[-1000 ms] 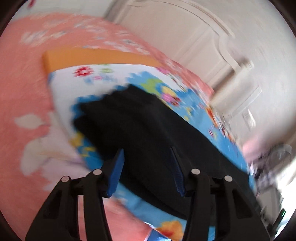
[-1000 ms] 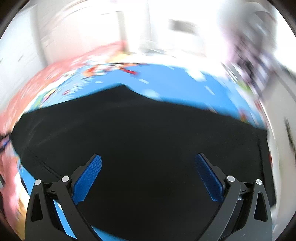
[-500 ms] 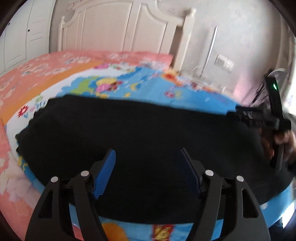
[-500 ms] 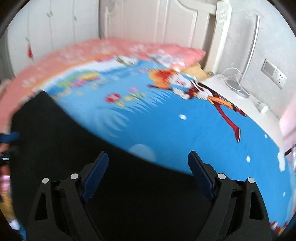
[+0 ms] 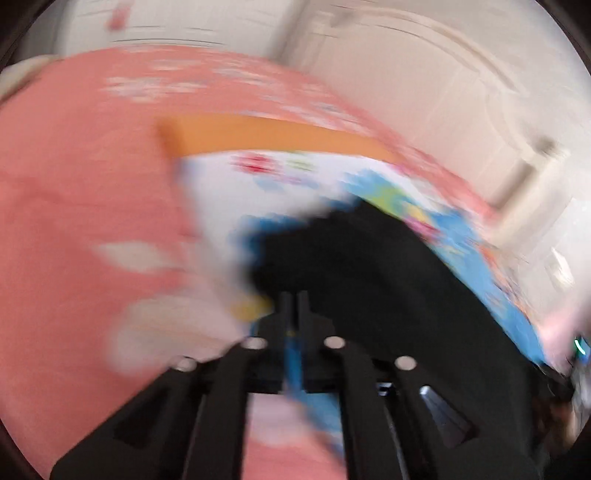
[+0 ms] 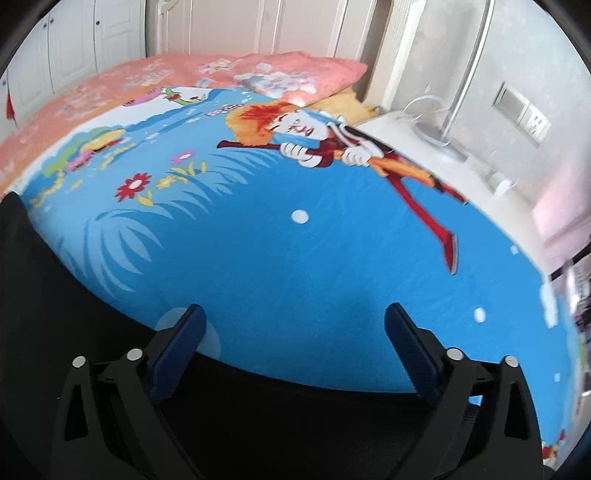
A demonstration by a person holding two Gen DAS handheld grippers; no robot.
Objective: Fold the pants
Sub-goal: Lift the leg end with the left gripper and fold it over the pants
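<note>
The right tool [image 6: 293, 345] hangs with its blue-padded fingers [image 6: 176, 349] spread wide over the black pants [image 6: 55, 314]. The pants lie on a blue cartoon blanket [image 6: 295, 258] covering the bed, a pink pillow [image 6: 295, 75] beyond.

Bed covered by a bright blue cartoon-print sheet [image 6: 280, 254] with an orange-haired figure, flowers and white dots. Salmon-pink floral quilt [image 6: 295, 72] lies bunched at the far end of the bed. Behind it, a cream panelled headboard [image 6: 295, 26]. Cream wardrobe doors [image 6: 74, 48] stand at far left. A grey textured wall [image 6: 524, 55] carries a white switch plate [image 6: 522, 112]. Beside the bed, a white nightstand [image 6: 417, 144] bears a curved silver lamp [image 6: 461, 92]. Daylight even and soft. Left wrist view motion-blurred.
</note>
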